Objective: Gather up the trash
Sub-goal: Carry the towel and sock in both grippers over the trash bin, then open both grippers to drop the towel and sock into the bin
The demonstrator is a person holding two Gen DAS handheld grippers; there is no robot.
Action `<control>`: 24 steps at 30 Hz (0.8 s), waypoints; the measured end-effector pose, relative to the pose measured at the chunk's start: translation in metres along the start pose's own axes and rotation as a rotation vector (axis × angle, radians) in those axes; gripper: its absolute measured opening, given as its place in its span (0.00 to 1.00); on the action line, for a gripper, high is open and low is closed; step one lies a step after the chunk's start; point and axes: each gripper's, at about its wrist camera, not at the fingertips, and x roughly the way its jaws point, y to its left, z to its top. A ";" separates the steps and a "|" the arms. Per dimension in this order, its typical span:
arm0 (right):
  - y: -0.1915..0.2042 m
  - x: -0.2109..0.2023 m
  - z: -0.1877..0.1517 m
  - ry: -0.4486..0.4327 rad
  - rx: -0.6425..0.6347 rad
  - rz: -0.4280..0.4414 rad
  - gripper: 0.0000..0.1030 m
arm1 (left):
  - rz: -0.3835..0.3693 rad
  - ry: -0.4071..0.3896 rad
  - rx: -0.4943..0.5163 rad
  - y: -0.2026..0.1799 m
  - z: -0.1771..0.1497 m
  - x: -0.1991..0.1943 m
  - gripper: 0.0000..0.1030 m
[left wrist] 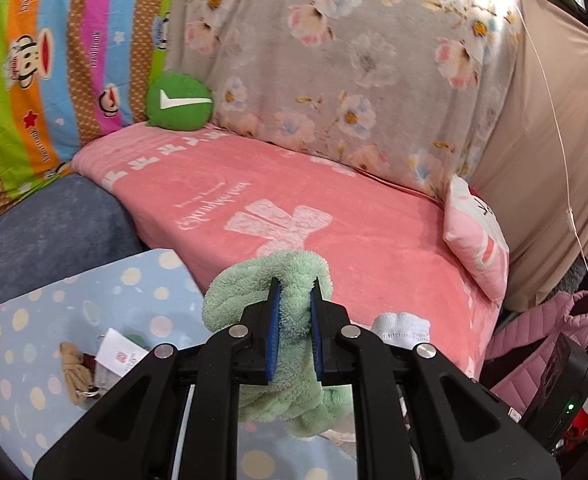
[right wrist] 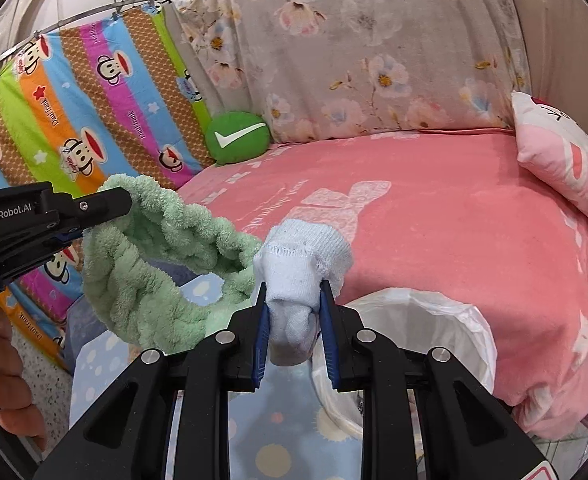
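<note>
Headband (left wrist: 290, 312) is clamped in left gripper (left wrist: 295, 332), sock (right wrist: 297, 280) in right gripper (right wrist: 294, 336); neither is yet dropped in bin (right wrist: 433, 320); scraps (left wrist: 94, 364) are left on table (left wrist: 26, 344)

left tool (left wrist: 295, 296) clamps a green fluffy headband (left wrist: 270, 280) above the pink blanket (left wrist: 333, 208).

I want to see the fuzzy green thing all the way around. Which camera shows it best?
The right wrist view: there the green fuzzy headband shows as a whole braided loop hanging from the left tool. In the left wrist view, that tool covers its middle.
</note>
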 end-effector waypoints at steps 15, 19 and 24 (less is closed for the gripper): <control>-0.076 0.003 -0.008 0.012 0.092 -0.095 0.21 | -0.070 0.086 0.077 -0.072 -0.013 0.057 0.12; -0.084 0.008 -0.009 0.023 0.097 -0.116 0.28 | -0.091 0.088 0.069 -0.075 -0.014 0.064 0.23; -0.085 0.010 -0.010 -0.001 0.098 -0.157 0.55 | -0.033 0.031 0.064 -0.069 -0.012 0.060 0.53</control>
